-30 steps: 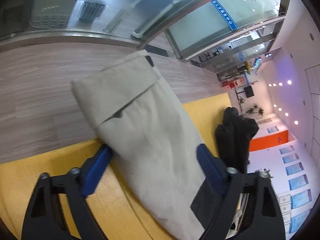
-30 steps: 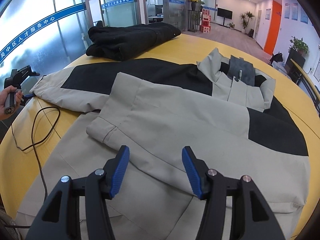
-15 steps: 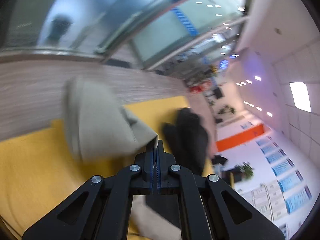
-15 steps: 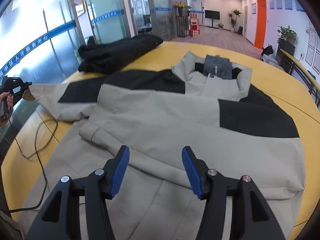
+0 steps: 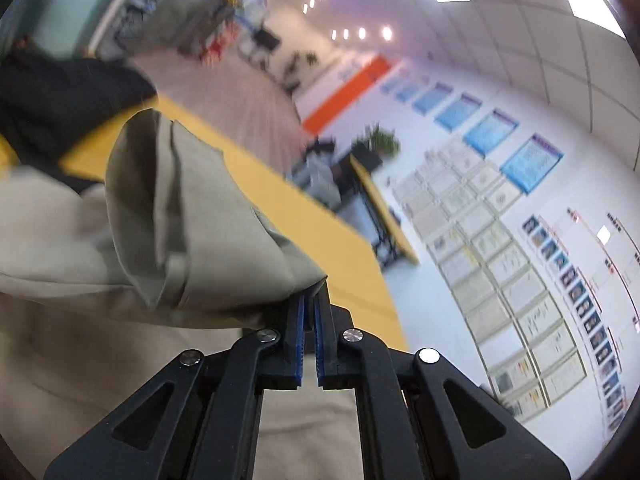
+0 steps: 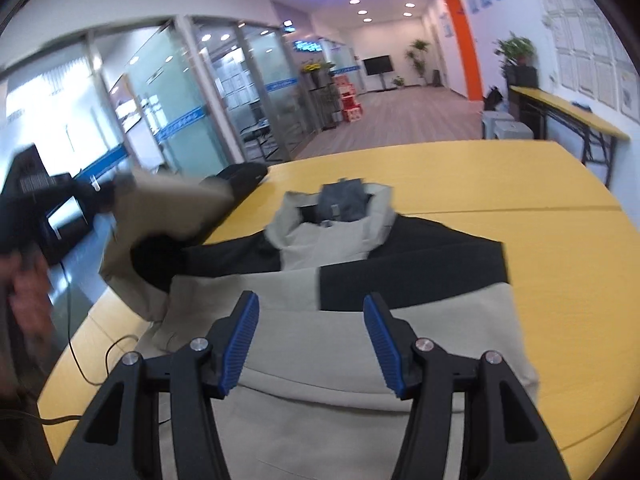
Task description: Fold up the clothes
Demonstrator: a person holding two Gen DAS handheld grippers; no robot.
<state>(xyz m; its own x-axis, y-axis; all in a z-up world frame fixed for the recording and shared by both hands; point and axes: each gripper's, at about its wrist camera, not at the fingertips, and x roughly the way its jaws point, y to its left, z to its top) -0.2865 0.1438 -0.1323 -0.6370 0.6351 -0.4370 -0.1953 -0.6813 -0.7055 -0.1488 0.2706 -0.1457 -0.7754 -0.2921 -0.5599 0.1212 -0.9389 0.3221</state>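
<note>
A beige and black jacket (image 6: 400,280) lay spread on the yellow surface (image 6: 560,248), its collar (image 6: 340,216) turned toward the far side and its black shoulder panels on either side of it. The left gripper (image 5: 309,320) was clamped shut on the end of one beige sleeve (image 5: 180,220), its blue pads pressed together with the cloth bunched just ahead of them. In the left wrist view the sleeve cuff hung open above the jacket body, raised off the surface. In the right wrist view the same sleeve (image 6: 176,208) appeared blurred at the left, lifted over the jacket's left shoulder, with the person's left hand (image 6: 28,280) and its gripper handle beside it. The right gripper (image 6: 312,336) stood wide open, holding nothing, its two blue pads apart over the beige lower part of the jacket; whether it touched the cloth could not be told. A second sleeve lay folded across the jacket front, just beyond the right gripper's fingers. A dark garment (image 6: 244,172) lay in a heap at the far left edge of the surface, apart from the jacket. A thin black cable (image 6: 100,360) ran across the near left part of the surface. Behind the surface stood a narrow yellow side table (image 6: 568,108) against the wall.
</note>
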